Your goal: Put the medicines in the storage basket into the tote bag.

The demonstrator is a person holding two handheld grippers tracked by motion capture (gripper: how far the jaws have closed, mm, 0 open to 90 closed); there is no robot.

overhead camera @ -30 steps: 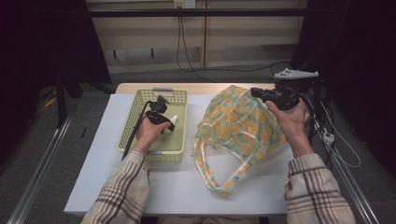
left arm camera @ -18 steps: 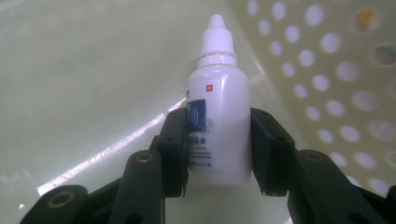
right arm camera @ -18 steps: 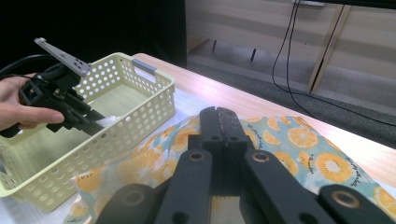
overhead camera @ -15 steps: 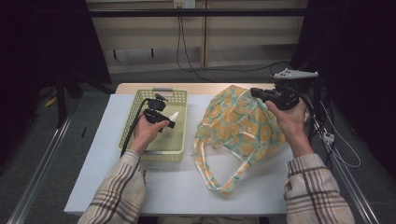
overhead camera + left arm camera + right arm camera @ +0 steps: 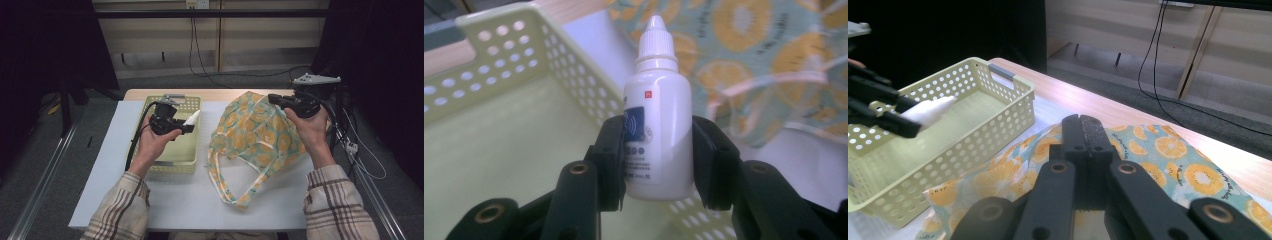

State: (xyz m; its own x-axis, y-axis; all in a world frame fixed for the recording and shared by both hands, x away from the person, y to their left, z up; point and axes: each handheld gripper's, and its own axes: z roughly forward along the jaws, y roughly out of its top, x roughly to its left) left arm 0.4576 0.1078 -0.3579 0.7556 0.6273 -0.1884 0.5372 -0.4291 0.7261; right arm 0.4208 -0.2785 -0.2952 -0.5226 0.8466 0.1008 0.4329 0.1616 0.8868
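Two grippers over desk (image 5: 190, 200): right gripper (image 5: 274, 98) jaws together, pinching top of orange-print tote bag (image 5: 260, 135); green perforated basket (image 5: 176, 165) alongside; left gripper (image 5: 186, 125) jaws clamped on white dropper bottle (image 5: 658, 125), above basket.

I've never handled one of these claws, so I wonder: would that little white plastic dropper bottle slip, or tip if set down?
The small white plastic dropper bottle looks smooth and glossy, so it might slide, though the left gripper pinches its flat-looking sides squarely. It is probably light, being so small. Tall, narrow and tapering to a pointed cap, it could tip easily once stood upright.
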